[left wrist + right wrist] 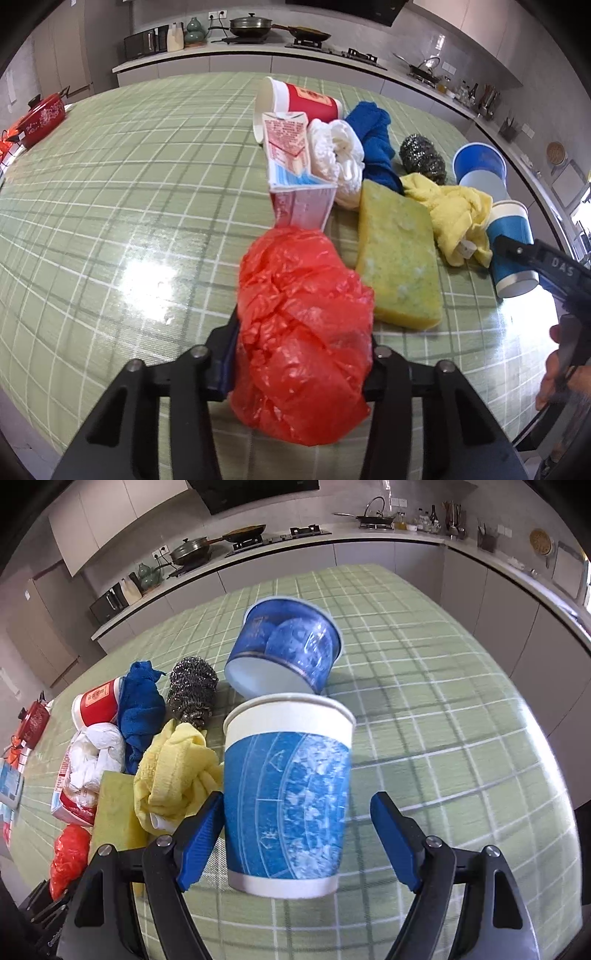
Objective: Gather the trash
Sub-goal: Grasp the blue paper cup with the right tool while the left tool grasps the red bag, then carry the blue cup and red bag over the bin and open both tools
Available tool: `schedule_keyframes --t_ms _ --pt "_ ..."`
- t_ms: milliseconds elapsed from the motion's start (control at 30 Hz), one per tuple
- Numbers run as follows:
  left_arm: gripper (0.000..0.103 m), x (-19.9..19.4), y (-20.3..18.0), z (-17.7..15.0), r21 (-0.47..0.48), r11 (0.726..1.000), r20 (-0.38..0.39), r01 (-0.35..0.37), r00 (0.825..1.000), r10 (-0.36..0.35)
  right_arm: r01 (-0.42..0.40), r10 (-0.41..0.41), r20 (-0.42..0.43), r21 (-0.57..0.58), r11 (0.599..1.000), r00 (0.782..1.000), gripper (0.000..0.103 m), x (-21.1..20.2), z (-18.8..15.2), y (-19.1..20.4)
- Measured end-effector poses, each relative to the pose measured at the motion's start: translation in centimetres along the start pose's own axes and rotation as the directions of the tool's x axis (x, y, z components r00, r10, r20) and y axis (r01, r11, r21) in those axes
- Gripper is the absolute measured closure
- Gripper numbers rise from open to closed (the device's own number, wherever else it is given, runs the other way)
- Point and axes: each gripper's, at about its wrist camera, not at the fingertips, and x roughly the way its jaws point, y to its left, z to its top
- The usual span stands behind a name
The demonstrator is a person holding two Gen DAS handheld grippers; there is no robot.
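A crumpled red plastic bag (303, 325) fills the space between my left gripper's (303, 336) fingers, which press on both its sides; it also shows low at the left as the red bag (68, 853). A blue-and-white paper cup (288, 805) sits between my right gripper's (297, 801) fingers. That gripper is open, with a gap between the cup and the right pad (391, 834). Behind the cup lies a tipped blue paper bowl (288, 646). A milk carton (291, 162), a red paper cup (299, 101) and a wad of white plastic (332, 151) lie beyond the red bag.
On the green checked tablecloth (110, 184) also lie a blue cloth (373, 140), a steel scourer (421, 155), a yellow sponge (399, 258) and a yellow cloth (454, 214). A red pot (40, 118) stands at the table's far left. A kitchen counter (251, 51) with pans runs behind.
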Motion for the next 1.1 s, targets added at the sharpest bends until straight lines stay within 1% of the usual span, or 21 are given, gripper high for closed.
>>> schedule_keyframes --t_ms 100,133,167,200,367,533,567,633,767,933,1100 --pt "0.059 -0.2 0.2 -0.1 0.0 1.0 0.003 0.001 1.0 -0.001 -0.006 0.006 0.001 -0.002 1.0 1.0 0.022 0.5 -0.1 0.1" --pt "0.059 -0.2 0.3 -0.2 -0.001 1.0 0.004 0.001 1.0 -0.001 -0.006 0.006 0.003 -0.005 1.0 1.0 0.026 0.6 0.0 0.1" --pt "0.06 -0.4 0.4 -0.2 -0.001 1.0 0.007 0.002 1.0 -0.002 -0.007 0.007 0.006 -0.007 1.0 1.0 0.039 0.6 0.0 0.1" --pt "0.06 -0.6 0.5 -0.3 -0.003 1.0 0.01 0.002 1.0 -0.002 -0.014 0.014 0.008 -0.012 1.0 1.0 0.04 0.7 0.0 0.1" --pt "0.06 -1.6 1.2 -0.3 -0.018 1.0 0.037 0.004 0.999 -0.004 -0.019 0.019 0.012 -0.034 0.999 1.0 0.04 0.8 -0.1 0.1" --pt "0.06 -1.9 1.2 -0.3 -0.011 1.0 0.041 0.005 0.999 -0.005 -0.025 0.026 0.009 -0.037 0.999 1.0 0.039 1.0 -0.1 0.2" --pt "0.061 -2.1 1.2 -0.4 -0.01 1.0 0.042 0.007 0.999 -0.007 -0.026 0.027 0.005 -0.044 0.999 1.0 0.042 1.0 -0.1 0.3" --pt "0.061 -2.7 1.0 -0.4 -0.002 1.0 0.05 0.009 0.999 -0.009 -0.041 0.041 0.02 -0.038 0.998 0.999 0.043 0.3 -0.4 0.3" --pt "0.061 -4.3 0.8 -0.4 0.003 1.0 0.077 0.023 0.997 -0.023 -0.038 0.039 0.054 -0.029 0.999 0.998 0.043 -1.6 -1.0 -0.1" --pt "0.061 -5.5 -0.8 0.0 0.054 0.995 0.096 0.08 0.992 -0.085 -0.028 0.027 0.09 0.009 1.0 0.996 0.043 -4.4 -1.8 -1.0" --pt "0.061 -5.6 -4.4 0.1 0.14 0.977 0.085 0.163 0.981 -0.176 0.023 -0.03 0.121 0.058 0.998 0.992 0.043 -7.7 -3.3 -3.1"
